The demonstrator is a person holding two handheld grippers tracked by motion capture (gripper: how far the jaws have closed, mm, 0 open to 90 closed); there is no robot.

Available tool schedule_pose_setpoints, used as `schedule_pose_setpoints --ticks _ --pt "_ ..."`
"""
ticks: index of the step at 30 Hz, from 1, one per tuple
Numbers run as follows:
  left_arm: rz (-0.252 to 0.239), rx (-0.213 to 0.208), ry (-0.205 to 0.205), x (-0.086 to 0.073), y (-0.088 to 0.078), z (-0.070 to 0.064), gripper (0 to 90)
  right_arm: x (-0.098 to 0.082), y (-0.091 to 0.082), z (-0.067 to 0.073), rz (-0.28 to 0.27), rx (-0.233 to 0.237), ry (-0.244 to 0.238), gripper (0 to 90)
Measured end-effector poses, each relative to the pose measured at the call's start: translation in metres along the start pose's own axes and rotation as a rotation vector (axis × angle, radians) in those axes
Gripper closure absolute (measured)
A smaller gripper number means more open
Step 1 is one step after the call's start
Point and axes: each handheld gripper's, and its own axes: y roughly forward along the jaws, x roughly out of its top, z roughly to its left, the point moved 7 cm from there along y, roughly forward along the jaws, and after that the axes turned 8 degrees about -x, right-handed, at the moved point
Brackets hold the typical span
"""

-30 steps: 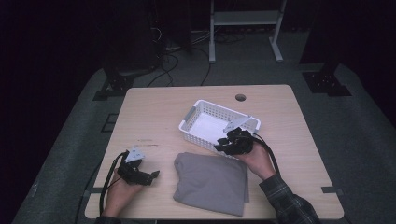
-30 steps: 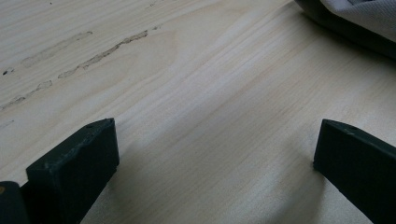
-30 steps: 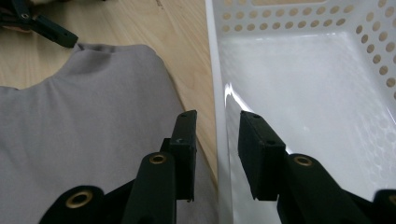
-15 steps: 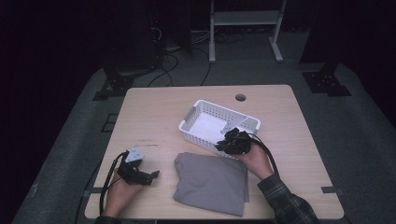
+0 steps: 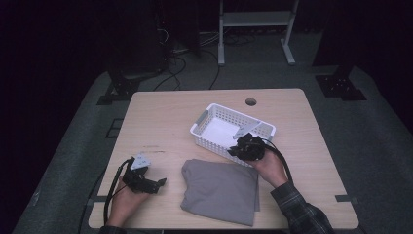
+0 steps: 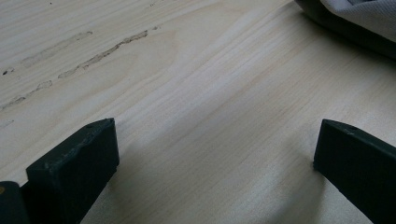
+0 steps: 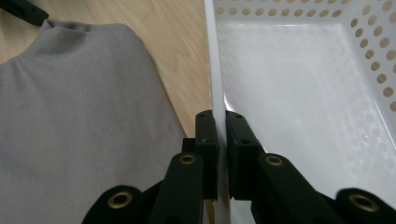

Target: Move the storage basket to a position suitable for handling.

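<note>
White basket (image 7: pixel 299 84) rim pinched between right tongs (image 7: pixel 220 122) | left tongs (image 6: pixel 215 149) spread, apart.

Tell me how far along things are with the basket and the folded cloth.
Done: the grey cloth lies folded on the table. In hand: the right gripper has just been closing and now pinches the near wall of the white basket, which looks empty. The left gripper rests open on bare wood. Left, probably: putting the cloth into the basket.
</note>
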Motion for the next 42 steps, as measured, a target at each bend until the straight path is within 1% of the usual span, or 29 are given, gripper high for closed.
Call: schedule_pose_setpoints --ticks 11,15,29,36,37,39,40,42 --pt "-0.001 0.000 -0.001 0.000 0.000 0.000 0.0 -0.007 -0.016 -0.012 -0.007 -0.022 0.010 84.6" --pt "0.000 0.000 0.000 0.000 0.000 0.000 0.0 -0.012 -0.023 -0.019 -0.008 -0.034 0.018 84.7" --pt "0.002 0.000 0.002 0.000 0.000 0.000 0.0 -0.031 -0.046 -0.038 -0.020 -0.069 0.075 84.7" --pt "0.002 0.000 0.002 0.000 0.000 0.000 0.0 -0.047 -0.061 -0.048 -0.017 -0.094 0.111 84.7" --pt "0.002 0.000 0.002 0.000 0.000 0.000 0.0 -0.050 -0.063 -0.049 -0.012 -0.097 0.122 84.7" --pt "0.002 0.000 0.002 0.000 0.000 0.000 0.0 -0.056 -0.066 -0.052 -0.015 -0.104 0.127 84.7" --pt "0.002 0.000 0.002 0.000 0.000 0.000 0.0 -0.056 -0.066 -0.052 -0.015 -0.104 0.127 84.7" --pt "0.002 0.000 0.002 0.000 0.000 0.000 0.0 -0.062 -0.071 -0.055 -0.012 -0.112 0.141 84.7"
